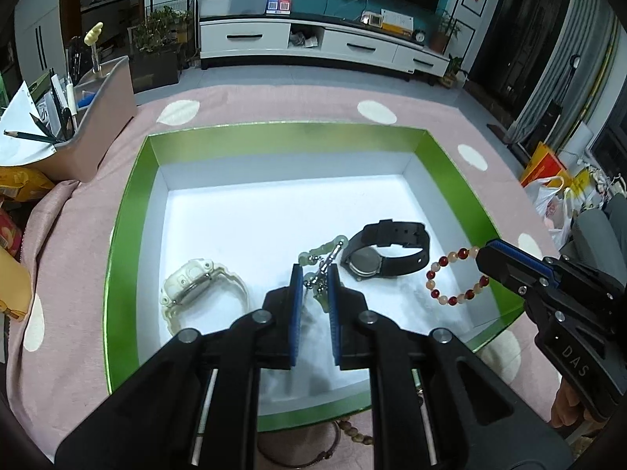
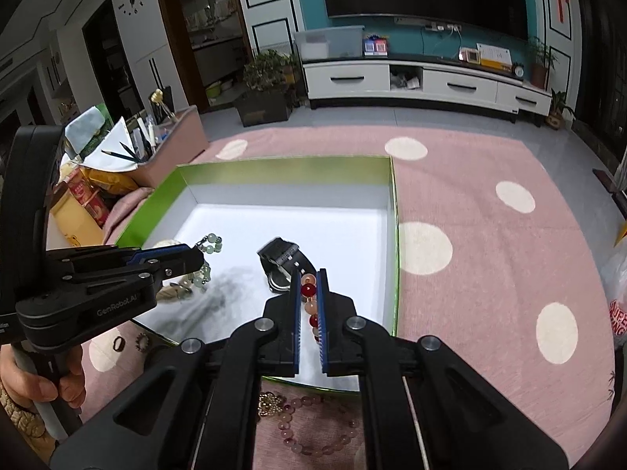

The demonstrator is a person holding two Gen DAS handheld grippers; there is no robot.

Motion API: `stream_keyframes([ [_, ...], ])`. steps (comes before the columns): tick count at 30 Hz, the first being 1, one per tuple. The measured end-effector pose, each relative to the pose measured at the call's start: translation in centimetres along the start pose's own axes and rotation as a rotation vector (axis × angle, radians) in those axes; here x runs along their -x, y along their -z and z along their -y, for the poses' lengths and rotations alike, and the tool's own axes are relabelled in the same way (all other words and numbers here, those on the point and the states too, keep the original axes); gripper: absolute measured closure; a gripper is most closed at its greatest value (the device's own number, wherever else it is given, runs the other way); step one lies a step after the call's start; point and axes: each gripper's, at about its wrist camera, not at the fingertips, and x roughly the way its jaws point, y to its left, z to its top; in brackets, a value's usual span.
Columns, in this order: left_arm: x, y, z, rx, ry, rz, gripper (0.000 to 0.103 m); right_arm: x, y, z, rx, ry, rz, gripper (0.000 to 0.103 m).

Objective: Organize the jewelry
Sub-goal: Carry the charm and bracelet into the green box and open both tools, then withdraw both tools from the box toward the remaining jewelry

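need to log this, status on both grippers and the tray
Left gripper shut on green beads. Right gripper shut on red bracelet. Both over tray; two watches inside, nothing blocking.

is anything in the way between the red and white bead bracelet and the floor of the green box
Nothing visible. The right claw is shut on the red and white bead bracelet, which hangs inside the green-walled white-floored box over bare floor. The black strap watch lies beside it, not under it.
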Motion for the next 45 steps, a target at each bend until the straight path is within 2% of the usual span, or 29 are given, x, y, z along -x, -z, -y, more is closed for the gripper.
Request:
stream_keyframes([
  [16,-1.4,0.8,0.4,-0.023,-0.036,-0.040,0.090,-1.2,0.4,0.1,0.000,0.006,-0.037,0.096],
  [23,-0.9,0.9,0.6,-0.028,-0.047,-0.026,0.089,-1.1,0.3,0.2,0.000,0.003,-0.037,0.095],
  [24,-0.8,0.8,0.6,-0.028,-0.049,-0.023,0.088,-1.0,0.3,0.2,0.000,0.002,-0.037,0.094],
  [26,-0.5,0.8,0.6,-0.029,-0.050,-0.015,0.081,-0.7,0.3,0.2,-0.004,0.004,-0.031,0.084],
  [30,0.4,0.7,0.7,-0.027,-0.057,0.006,0.072,0.2,0.3,0.1,0.001,0.014,-0.015,0.079],
  [32,1.0,0.7,0.7,-0.025,-0.056,0.020,0.059,0.8,0.4,0.1,-0.003,0.016,-0.006,0.062],
  [36,2.4,0.7,0.9,-0.031,-0.064,0.050,0.051,2.2,0.6,0.2,-0.009,0.021,0.017,0.056],
  [38,3.3,0.9,1.0,-0.032,-0.072,0.069,0.040,2.9,0.7,0.4,-0.017,0.024,0.027,0.047],
  [39,3.6,0.9,1.1,-0.034,-0.076,0.077,0.038,3.4,0.8,0.5,-0.022,0.025,0.034,0.045],
  [41,4.5,1.1,1.2,-0.035,-0.091,0.098,0.026,4.2,0.9,0.5,-0.025,0.033,0.043,0.038],
  [45,6.2,1.6,1.3,-0.031,-0.101,0.123,0.015,6.0,1.3,0.6,-0.034,0.047,0.060,0.028],
])
